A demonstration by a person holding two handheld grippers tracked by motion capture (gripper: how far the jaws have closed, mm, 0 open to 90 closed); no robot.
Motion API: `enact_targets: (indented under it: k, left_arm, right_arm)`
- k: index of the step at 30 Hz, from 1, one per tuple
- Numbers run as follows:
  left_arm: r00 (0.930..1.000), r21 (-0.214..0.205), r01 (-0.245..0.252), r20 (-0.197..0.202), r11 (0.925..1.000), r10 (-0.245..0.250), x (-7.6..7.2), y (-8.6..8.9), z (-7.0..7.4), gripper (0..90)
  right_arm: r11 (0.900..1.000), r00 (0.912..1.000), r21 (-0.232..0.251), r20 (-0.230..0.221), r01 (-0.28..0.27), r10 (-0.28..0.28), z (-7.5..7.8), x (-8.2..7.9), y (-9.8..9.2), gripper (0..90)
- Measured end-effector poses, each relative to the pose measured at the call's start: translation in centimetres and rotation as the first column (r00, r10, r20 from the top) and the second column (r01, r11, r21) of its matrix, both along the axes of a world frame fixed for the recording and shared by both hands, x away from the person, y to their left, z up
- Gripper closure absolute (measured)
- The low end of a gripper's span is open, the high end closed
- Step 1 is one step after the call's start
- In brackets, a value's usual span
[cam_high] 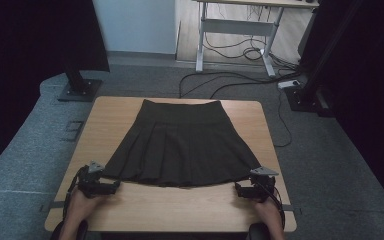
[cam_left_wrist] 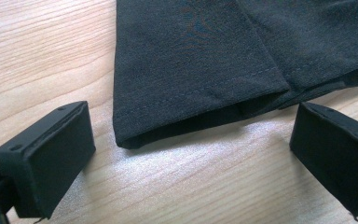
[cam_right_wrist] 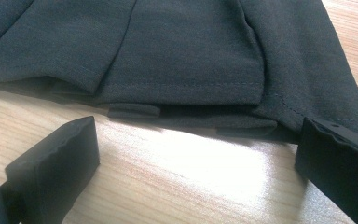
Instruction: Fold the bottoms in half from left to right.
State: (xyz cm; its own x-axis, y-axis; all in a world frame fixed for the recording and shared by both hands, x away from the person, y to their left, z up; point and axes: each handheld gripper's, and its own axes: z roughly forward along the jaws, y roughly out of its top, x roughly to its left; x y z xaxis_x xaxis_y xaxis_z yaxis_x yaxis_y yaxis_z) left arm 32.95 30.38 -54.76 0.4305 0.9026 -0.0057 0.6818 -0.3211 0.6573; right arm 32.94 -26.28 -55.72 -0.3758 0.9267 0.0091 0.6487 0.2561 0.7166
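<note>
Both tongs sit low at the bottom of the high view, the left tongs (cam_high: 111,185) at lower left and the right tongs (cam_high: 241,189) at lower right, each held by a hand coming in from the bottom edge. In the left gripper view the left tongs (cam_left_wrist: 186,154) stand wide apart with nothing between the jaws, bare wood under them and the hem corner just beyond. In the right gripper view the right tongs (cam_right_wrist: 196,163) are likewise spread and empty, the hem just ahead of them.

Between and beyond them lies the skirt (cam_high: 180,145), dark and pleated, spread flat across the middle of the worktop (cam_high: 180,210), hem toward the bottom of the frame and waistband toward the top. It looks light, soft and limp, so it should fold and drape rather than hold any shape, and the pleats will likely slide over one another. The stitched hem shows several layers at each corner; my judgement is that those two corners are the best holds, taking all layers at once so none slips free.

Nothing else rests on the worktop. Farther up the frame are grey carpet, loose cables (cam_high: 230,80) on the floor, a stand base (cam_high: 79,90) at upper left and a desk frame (cam_high: 240,30) at the top, all well apart from the cloth
</note>
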Motion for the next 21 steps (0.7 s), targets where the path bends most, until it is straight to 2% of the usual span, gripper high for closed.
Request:
enact_targets:
  k: [21]
  left_arm:
    - [0.9999,0.000,0.014,0.000,0.9999,-0.014,0.01,0.01,0.00,0.0]
  right_arm:
    - [0.9999,0.9999,0.000,0.000,-0.015,0.015,0.01,0.06,-0.08,0.0]
